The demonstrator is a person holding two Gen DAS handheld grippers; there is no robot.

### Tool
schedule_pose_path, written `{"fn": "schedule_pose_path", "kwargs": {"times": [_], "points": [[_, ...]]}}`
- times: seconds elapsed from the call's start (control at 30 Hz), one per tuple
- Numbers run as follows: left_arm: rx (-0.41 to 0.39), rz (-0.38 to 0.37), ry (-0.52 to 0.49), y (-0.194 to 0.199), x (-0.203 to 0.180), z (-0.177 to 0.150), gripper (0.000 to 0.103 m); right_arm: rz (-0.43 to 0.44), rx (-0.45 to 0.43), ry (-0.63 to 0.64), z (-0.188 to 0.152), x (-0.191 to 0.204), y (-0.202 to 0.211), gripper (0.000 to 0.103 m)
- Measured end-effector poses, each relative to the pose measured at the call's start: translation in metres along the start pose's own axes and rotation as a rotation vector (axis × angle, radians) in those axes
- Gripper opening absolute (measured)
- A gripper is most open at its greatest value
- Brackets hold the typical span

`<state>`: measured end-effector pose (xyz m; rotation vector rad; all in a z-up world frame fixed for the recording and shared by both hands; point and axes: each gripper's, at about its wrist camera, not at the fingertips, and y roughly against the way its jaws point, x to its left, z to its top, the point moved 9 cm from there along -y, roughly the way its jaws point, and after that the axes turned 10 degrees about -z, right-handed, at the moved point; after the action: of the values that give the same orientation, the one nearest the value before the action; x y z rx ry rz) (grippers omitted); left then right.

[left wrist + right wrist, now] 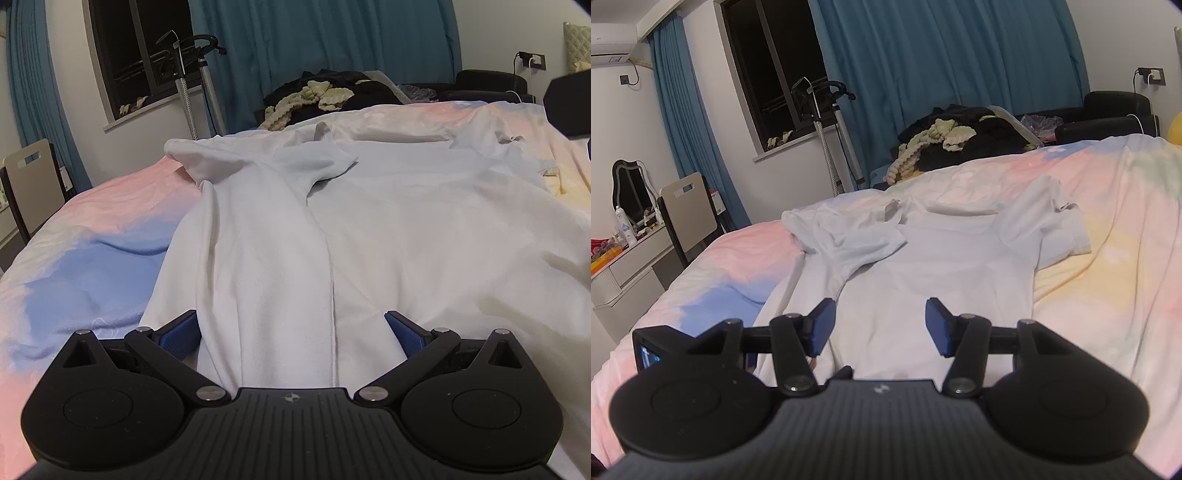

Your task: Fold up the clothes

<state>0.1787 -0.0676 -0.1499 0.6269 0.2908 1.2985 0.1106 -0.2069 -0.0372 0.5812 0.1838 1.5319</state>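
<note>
White T-shirt [923, 266] lies spread on the bed [1108, 258], its left side folded over the middle, collar toward the far edge. Left gripper [291, 332] stands wide apart with the folded hem cloth between its fingers, not pinched. Right gripper [881, 326] hovers half open over the shirt's near hem, holding nothing.

The left black two-finger claw with blue ribbed pads [291, 332] points forward and somewhat downward, its jaws spread wide apart; its blue pads [177, 334] stand at either side of a raised fold of white cloth without pressing on it. The right black claw of the same make [880, 325] also tilts gently down, jaws parted about halfway, blue pads [823, 325] facing each other with nothing gripped between.
</note>
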Motion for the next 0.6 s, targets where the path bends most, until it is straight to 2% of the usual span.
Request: {"fn": "schedule_pose_path", "kwargs": {"times": [0.43, 0.6], "points": [[0.006, 0.012, -0.022, -0.0017, -0.0008, -0.0001, 0.103, -0.01, 0.031, -0.019, -0.0054, -0.0019, -0.0037, 0.058], [0.008, 0.012, -0.022, -0.0016, -0.0008, -0.0004, 0.103, 0.012, 0.02, -0.053, -0.0016, -0.0008, 0.0045, 0.059]]}}
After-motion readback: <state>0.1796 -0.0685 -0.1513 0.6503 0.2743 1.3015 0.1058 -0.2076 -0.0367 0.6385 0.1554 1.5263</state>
